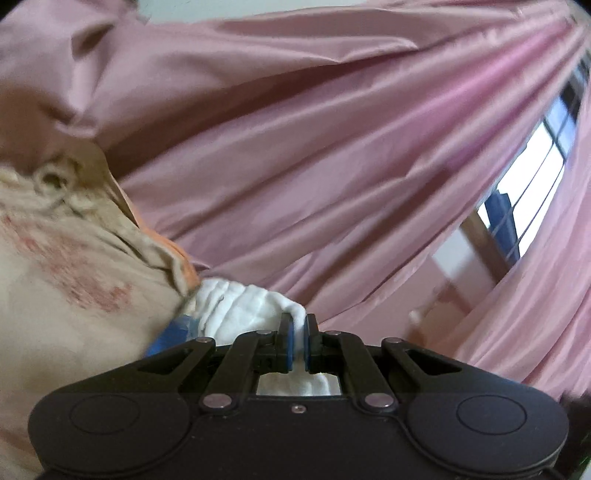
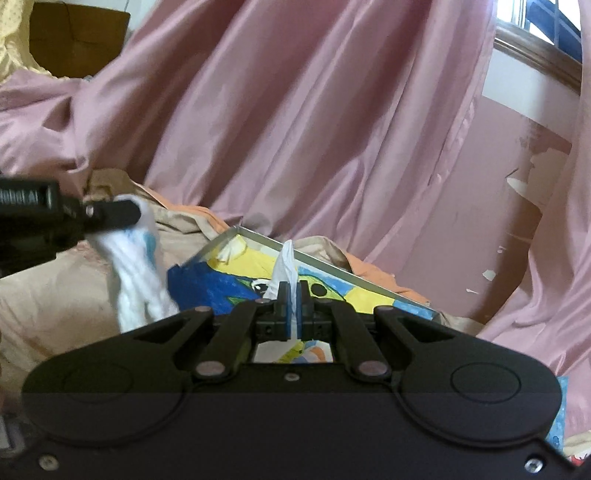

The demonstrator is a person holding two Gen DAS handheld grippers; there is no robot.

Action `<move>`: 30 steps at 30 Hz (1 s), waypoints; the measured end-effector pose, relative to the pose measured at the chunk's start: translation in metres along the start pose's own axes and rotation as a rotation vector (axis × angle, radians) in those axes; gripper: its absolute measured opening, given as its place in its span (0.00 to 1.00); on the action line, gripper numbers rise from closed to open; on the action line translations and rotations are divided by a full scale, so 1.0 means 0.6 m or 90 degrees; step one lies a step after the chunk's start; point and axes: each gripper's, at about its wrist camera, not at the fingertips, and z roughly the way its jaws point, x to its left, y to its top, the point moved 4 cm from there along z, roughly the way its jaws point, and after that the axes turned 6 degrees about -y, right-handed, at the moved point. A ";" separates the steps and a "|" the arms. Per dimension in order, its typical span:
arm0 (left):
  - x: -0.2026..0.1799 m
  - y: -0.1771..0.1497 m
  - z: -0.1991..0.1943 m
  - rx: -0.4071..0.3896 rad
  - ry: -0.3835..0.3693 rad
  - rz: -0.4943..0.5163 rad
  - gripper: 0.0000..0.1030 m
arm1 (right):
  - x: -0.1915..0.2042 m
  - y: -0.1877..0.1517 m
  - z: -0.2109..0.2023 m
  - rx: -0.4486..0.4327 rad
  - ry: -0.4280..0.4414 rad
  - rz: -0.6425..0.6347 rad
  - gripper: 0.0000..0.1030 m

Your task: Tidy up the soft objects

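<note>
White cloth is pinched at one corner by the left gripper: pads nearly together, only a thin fold of fabric between them. Rest of the cloth bunches to the left of the fingers and more of it shows through the opening behind them. Blue patch at its lower left edge, can't tell if it's part of the cloth or something under it.

Right wrist view shows the same cloth hanging loose and blurred below the left gripper, which enters from the left edge. The cloth hangs over beige bedding.

Right gripper is closed down on a separate thin white strip, tissue or light fabric, can't tell which. Strip sticks up above the fingertips and runs down between the pads. Behind and under it sits a box with a yellow, blue and green cartoon print, tilted, one grey edge raised toward the upper left. The box rests on the bedding, with orange fabric at its far side.

In the left view the beige bedding has a faded red pattern, plus a knotted cord near the top. Pink curtain fills the background in both views. Window at right with bars; also top right in the other view.
</note>
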 end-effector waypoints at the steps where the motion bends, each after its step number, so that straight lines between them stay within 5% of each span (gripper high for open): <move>1: 0.004 -0.002 0.011 0.005 -0.007 -0.013 0.05 | 0.002 -0.004 0.007 0.004 -0.008 0.005 0.00; 11: 0.057 -0.054 0.085 0.096 -0.005 -0.072 0.05 | 0.015 -0.041 0.087 0.033 -0.053 0.027 0.00; 19: 0.095 -0.067 0.114 0.197 0.091 -0.065 0.05 | 0.049 -0.078 0.190 0.091 -0.020 0.020 0.00; 30: 0.121 -0.070 0.114 0.252 0.102 -0.100 0.08 | 0.061 -0.116 0.221 0.166 0.021 0.016 0.00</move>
